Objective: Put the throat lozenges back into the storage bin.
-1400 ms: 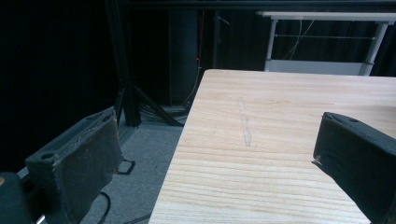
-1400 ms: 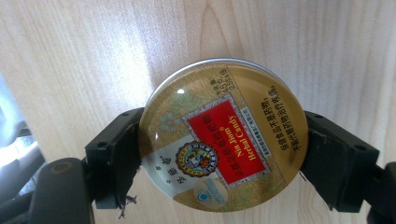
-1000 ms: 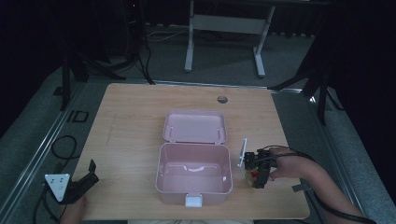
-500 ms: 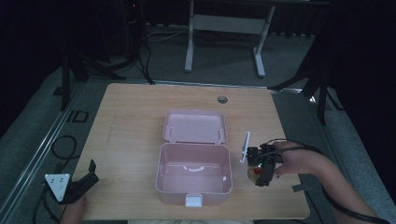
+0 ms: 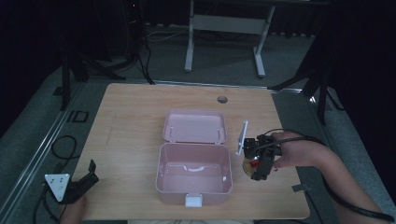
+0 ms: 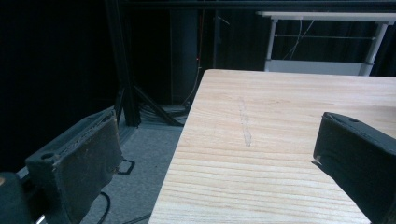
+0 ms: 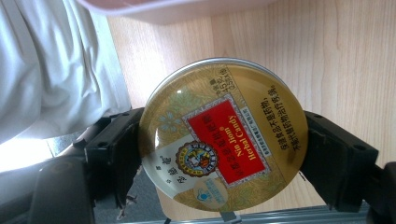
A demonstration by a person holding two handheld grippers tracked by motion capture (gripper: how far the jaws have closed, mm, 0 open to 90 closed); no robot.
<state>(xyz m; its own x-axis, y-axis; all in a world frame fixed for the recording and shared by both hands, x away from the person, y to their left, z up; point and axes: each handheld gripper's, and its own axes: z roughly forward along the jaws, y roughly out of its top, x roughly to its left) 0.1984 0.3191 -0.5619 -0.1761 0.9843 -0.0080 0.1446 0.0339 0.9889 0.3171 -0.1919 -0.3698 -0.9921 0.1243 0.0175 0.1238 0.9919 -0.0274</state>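
Candy tin (image 7: 223,140) between right tongs (image 7: 219,154)

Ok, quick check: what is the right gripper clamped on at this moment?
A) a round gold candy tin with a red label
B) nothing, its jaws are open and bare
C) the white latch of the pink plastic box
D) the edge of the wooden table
A: in the right gripper view the round gold candy tin with a red label sits squeezed between the two black jaws of the right gripper, over the wooden table.

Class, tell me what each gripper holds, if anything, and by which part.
The right gripper holds a round candy tin, its fingers pressing opposite sides of the rim. The left gripper is open and holds nothing.
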